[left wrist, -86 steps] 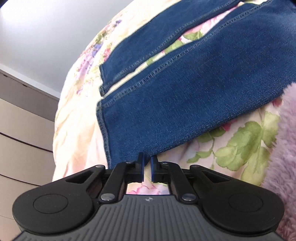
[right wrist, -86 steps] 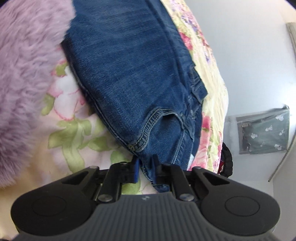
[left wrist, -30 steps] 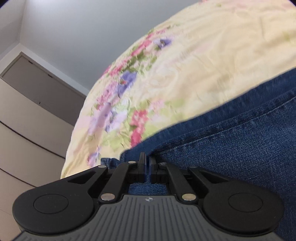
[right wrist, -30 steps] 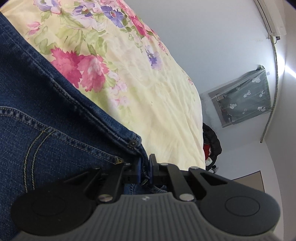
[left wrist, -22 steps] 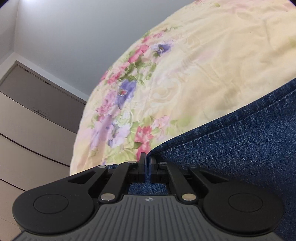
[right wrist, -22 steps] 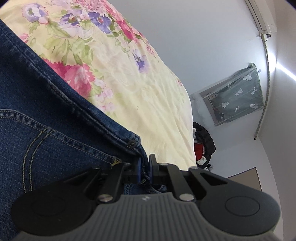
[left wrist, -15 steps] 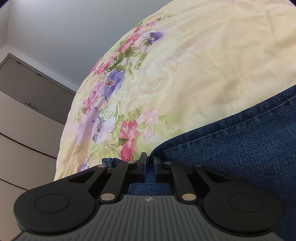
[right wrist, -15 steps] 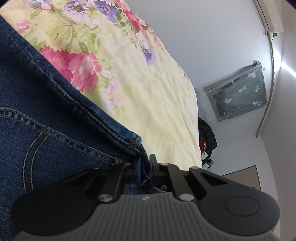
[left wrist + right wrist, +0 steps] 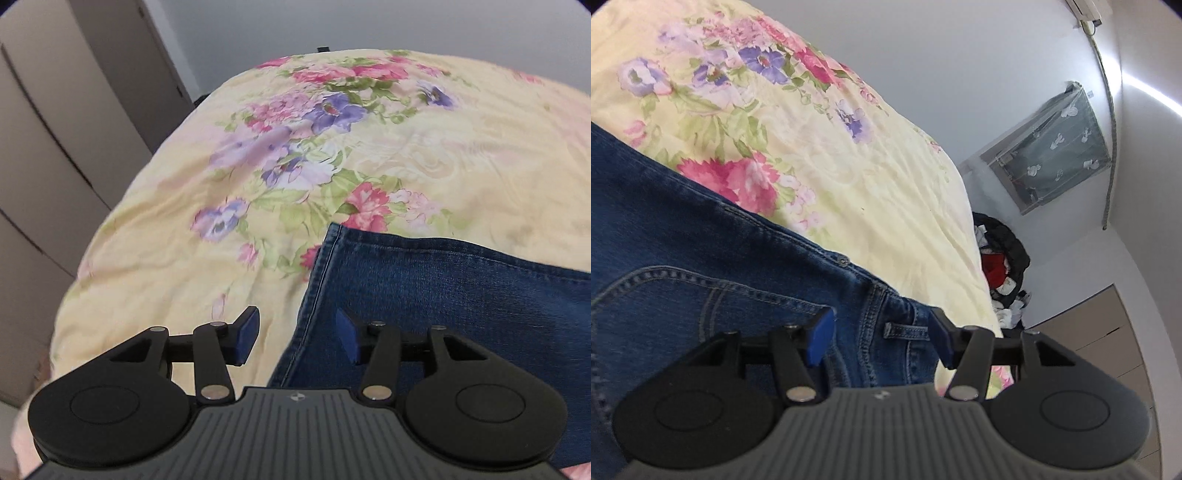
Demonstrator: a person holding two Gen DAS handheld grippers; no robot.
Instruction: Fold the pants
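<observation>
Blue jeans (image 9: pixel 443 295), flat on floral bedspread (image 9: pixel 221 221); left gripper (image 9: pixel 297 334) and right gripper (image 9: pixel 879 334) above them, both spread wide, nothing grasped.

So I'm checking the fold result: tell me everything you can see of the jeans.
The jeans are dark blue denim with lighter topstitching, lying flat on the floral bedspread. The left view shows a hemmed leg end; the right view shows a curved pocket seam, a rivet and a belt loop. Both the left gripper and the right gripper are open, gripping nothing.
</observation>
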